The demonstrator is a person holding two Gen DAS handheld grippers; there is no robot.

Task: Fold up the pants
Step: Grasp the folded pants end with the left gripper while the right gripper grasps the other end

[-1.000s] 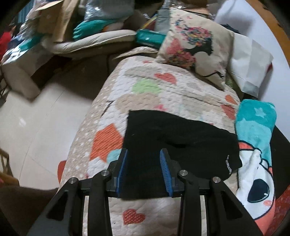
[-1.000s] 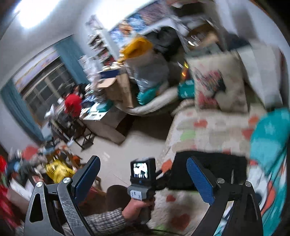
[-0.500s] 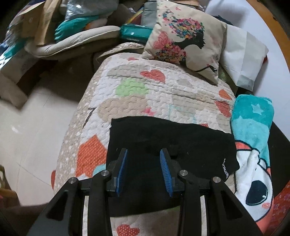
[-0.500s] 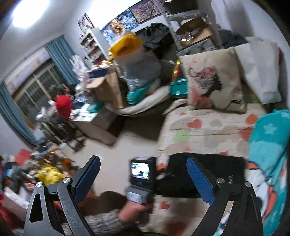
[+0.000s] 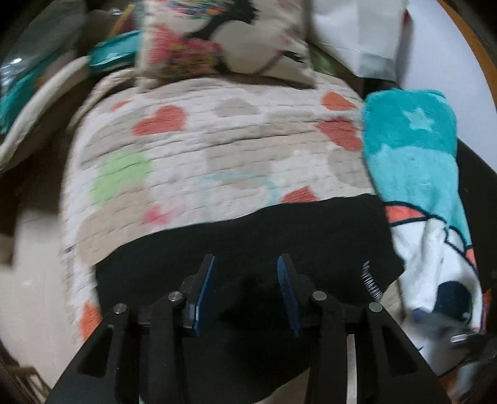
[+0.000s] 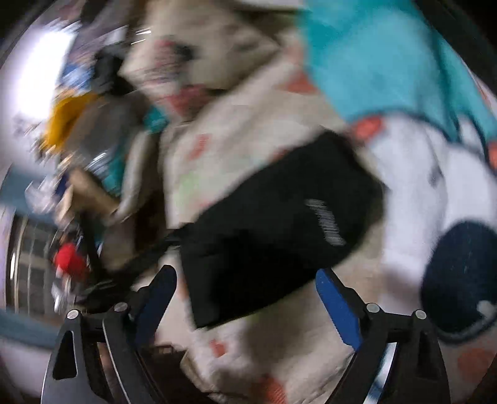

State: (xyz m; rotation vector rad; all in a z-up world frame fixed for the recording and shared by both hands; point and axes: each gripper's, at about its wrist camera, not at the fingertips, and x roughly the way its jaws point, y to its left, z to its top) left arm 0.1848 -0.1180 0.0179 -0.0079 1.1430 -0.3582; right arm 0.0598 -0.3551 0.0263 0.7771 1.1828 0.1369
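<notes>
The black pants (image 5: 254,236) lie folded into a compact rectangle on a heart-patterned quilt (image 5: 217,149). My left gripper (image 5: 247,275) is low over their near part, jaws partly open with nothing between the blue pads. In the blurred right wrist view the pants (image 6: 279,223) show a white printed label (image 6: 326,222). My right gripper (image 6: 245,295) is wide open, just above their near edge, empty.
A teal and white cartoon blanket (image 5: 428,192) lies along the right of the pants. A flower-print cushion (image 5: 223,40) and a white pillow (image 5: 360,28) sit at the far end. A cluttered floor and furniture lie left of the bed (image 6: 71,174).
My left gripper has moved forward and lower over the pants. My right gripper has swung down from facing the room to just above the pants; its view is motion-blurred.
</notes>
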